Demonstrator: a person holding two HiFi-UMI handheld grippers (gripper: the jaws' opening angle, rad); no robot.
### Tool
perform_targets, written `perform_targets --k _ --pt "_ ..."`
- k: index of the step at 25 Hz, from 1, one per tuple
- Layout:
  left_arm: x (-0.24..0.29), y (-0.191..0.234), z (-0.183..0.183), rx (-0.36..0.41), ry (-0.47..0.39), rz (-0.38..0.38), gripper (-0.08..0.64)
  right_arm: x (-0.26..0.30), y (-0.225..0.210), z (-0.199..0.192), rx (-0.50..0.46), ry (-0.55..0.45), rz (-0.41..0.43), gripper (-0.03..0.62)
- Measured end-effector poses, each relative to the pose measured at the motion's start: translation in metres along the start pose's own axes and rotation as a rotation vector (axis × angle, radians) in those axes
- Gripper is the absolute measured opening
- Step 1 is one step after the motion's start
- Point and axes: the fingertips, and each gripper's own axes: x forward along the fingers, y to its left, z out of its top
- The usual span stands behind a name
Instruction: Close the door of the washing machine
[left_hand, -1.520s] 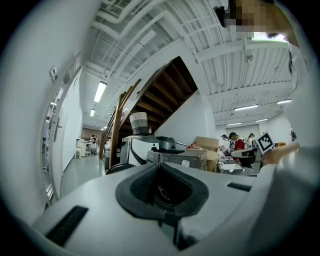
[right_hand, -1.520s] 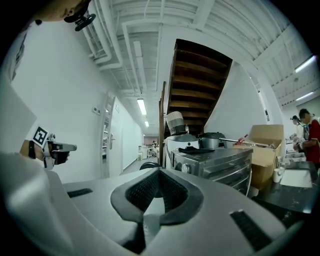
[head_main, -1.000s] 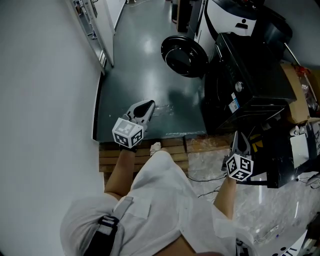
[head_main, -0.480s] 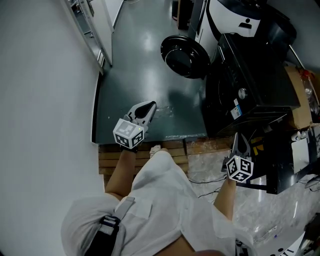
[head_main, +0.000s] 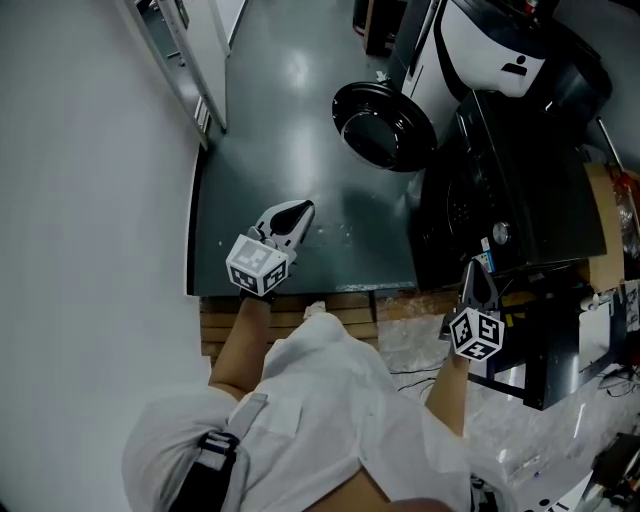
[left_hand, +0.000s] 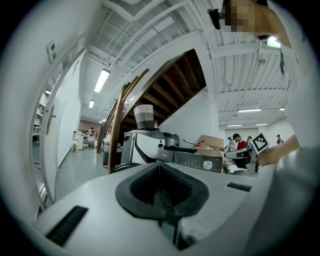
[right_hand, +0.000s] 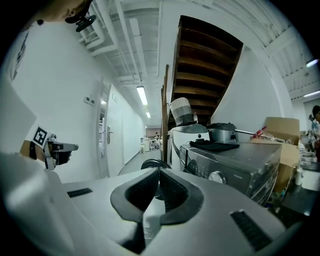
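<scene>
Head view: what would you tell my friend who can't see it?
From above, a dark washing machine stands with its round door swung open over a grey floor. A person in white holds the left claw and right claw, both shut and empty, short of it.

The right hand-held gripper (right_hand: 159, 174) hides most of the door (right_hand: 148, 163); corridor figures (left_hand: 91, 133) unreadable.
</scene>
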Motion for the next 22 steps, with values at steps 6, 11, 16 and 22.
perform_targets --k 6,11,16,22 --pt "0.026 0.069 0.018 -0.024 0.036 -0.069 0.014 0.062 0.028 0.044 -0.001 0.014 -0.041 0.029" --pt "0.049 0.108 0.036 -0.004 0.062 -0.131 0.014 0.097 0.044 0.072 -0.017 0.028 -0.056 0.031" --pt "0.077 0.138 0.044 0.005 0.065 -0.156 0.014 0.126 0.049 0.083 -0.019 0.039 -0.057 0.031" --pt "0.119 0.160 0.042 0.010 0.095 -0.192 0.014 0.162 0.050 0.084 -0.028 0.060 -0.047 0.031"
